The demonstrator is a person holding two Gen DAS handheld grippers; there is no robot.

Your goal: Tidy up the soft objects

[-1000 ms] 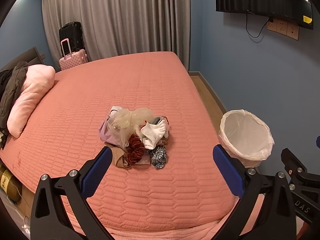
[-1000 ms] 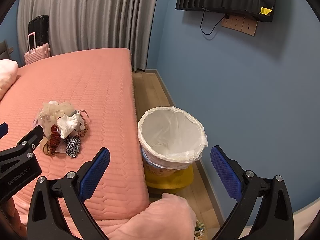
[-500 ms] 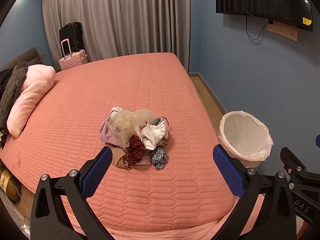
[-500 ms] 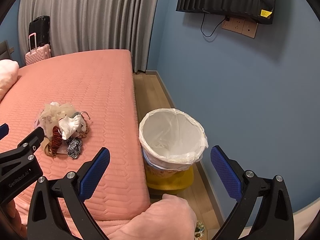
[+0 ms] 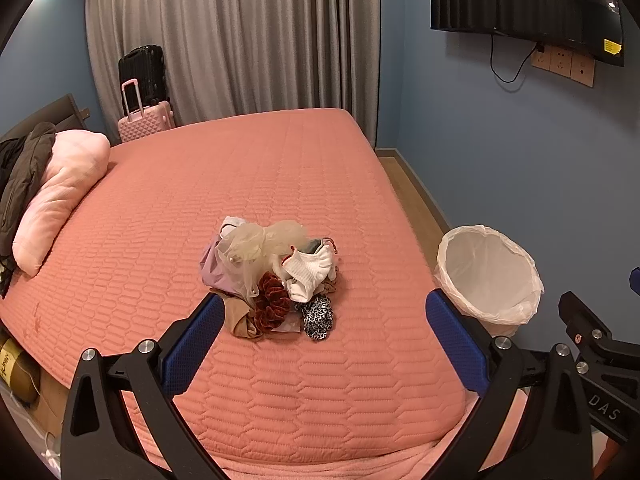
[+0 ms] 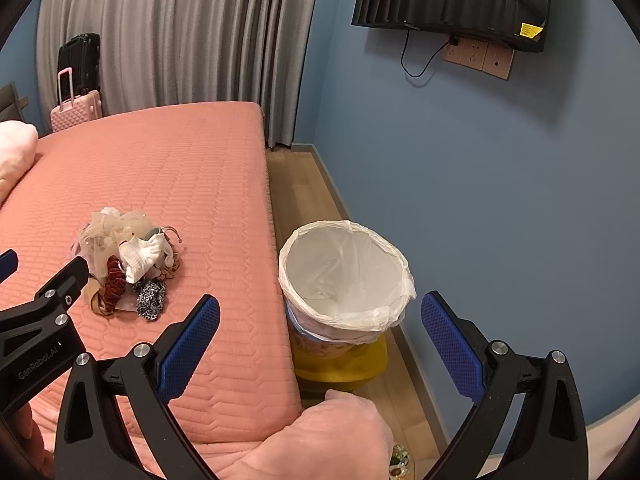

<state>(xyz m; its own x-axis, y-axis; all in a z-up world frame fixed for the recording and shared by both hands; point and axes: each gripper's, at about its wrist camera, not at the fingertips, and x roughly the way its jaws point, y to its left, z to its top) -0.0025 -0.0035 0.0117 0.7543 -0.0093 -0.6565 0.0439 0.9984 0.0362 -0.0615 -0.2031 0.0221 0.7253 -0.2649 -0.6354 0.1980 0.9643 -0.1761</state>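
Observation:
A small heap of soft things (image 5: 272,276) lies on the salmon bed (image 5: 240,168): cream tulle, a white sock (image 5: 310,270), a dark red scrunchie (image 5: 272,306), a leopard-print scrunchie (image 5: 318,317) and lilac cloth. The same heap (image 6: 128,260) shows at the left of the right wrist view. My left gripper (image 5: 320,332) hangs open just short of the heap, nothing between its blue pads. My right gripper (image 6: 320,332) is open too, in front of the white-lined bin (image 6: 346,272) beside the bed.
The bin (image 5: 490,274) stands on a yellow base (image 6: 340,360) on the wooden floor between bed and blue wall. A pink pillow (image 5: 60,196) and dark clothing (image 5: 20,184) lie at the bed's left. Suitcases (image 5: 144,96) stand by the curtain. A TV (image 5: 528,0) hangs on the wall.
Both views have shifted slightly; the heap and the bin sit a little higher and farther right in the right wrist view. Both grippers stay open.

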